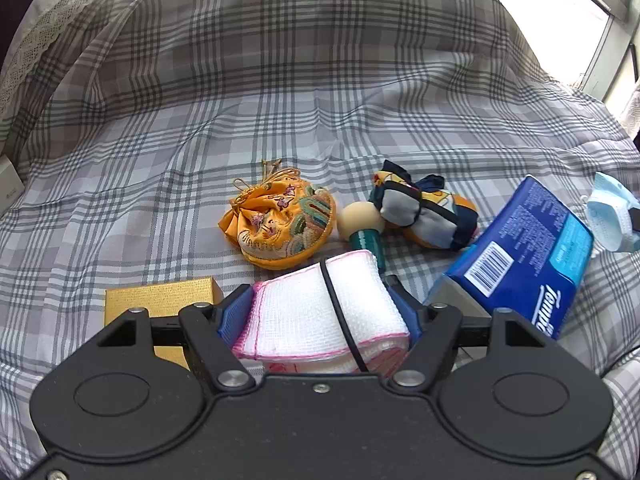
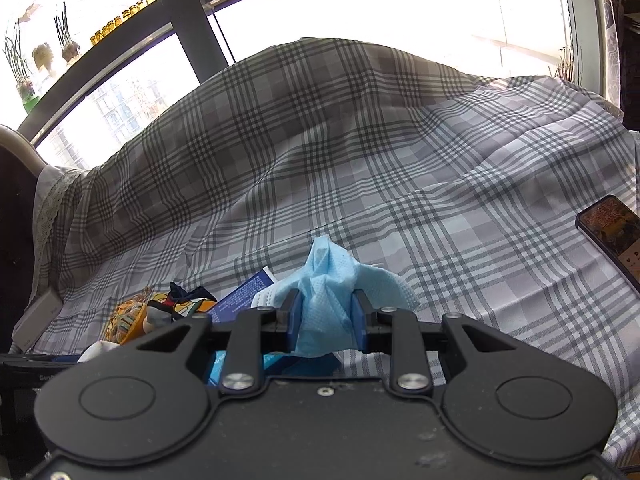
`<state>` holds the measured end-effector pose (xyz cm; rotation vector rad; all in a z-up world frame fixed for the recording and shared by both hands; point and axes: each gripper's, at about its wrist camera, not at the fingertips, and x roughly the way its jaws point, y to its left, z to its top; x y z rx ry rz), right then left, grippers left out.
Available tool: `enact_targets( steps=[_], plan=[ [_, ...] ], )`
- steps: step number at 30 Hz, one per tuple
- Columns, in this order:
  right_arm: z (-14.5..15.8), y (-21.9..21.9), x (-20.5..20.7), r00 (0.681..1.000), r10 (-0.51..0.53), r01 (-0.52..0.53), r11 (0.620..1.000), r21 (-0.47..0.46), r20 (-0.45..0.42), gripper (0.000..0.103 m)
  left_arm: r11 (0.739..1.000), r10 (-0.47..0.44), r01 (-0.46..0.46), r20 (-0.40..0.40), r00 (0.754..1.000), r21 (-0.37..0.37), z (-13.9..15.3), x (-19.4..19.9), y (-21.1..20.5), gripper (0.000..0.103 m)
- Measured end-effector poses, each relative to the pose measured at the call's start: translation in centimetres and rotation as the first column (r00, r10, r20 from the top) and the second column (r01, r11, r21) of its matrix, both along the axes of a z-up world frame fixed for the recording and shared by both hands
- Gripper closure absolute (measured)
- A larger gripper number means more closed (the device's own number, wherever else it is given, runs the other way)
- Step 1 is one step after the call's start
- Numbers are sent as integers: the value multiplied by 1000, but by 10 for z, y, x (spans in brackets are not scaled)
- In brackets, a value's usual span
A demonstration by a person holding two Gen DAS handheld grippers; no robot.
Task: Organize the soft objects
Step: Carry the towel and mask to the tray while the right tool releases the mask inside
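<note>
My left gripper is shut on a folded white cloth with pink edging, bound by a black band, just above the plaid bedspread. Beyond it lie an orange embroidered pouch, a patchwork fabric bundle with a wooden-headed green stick, and a blue Tempo tissue pack. My right gripper is shut on a light blue face mask, held above the tissue pack. That mask shows at the right edge of the left wrist view.
A gold box lies left of the left gripper. A phone lies on the bedspread at the right. A white box sits at the bed's left edge. Windows and a shelf with plants and jars stand behind the bed.
</note>
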<state>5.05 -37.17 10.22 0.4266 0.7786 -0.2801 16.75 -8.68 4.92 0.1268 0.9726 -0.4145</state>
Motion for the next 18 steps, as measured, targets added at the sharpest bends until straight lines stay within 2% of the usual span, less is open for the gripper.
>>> enact_targets(
  steps=[5,10,18],
  plan=[
    [15,14,-27,1000,-9,9,1000,-8,-10,77,998,-50,51,6,999,-48,20,-35,10,35],
    [26,44,-59,999,13,-13,1000,10,-30,77,994,-82,81,-19,996,-80,27,-70,28,35],
    [42,114,-101,985,149,-145,988,62,-84,77,992,-93,84,-88,992,-97,18,-118,64,35]
  ],
)
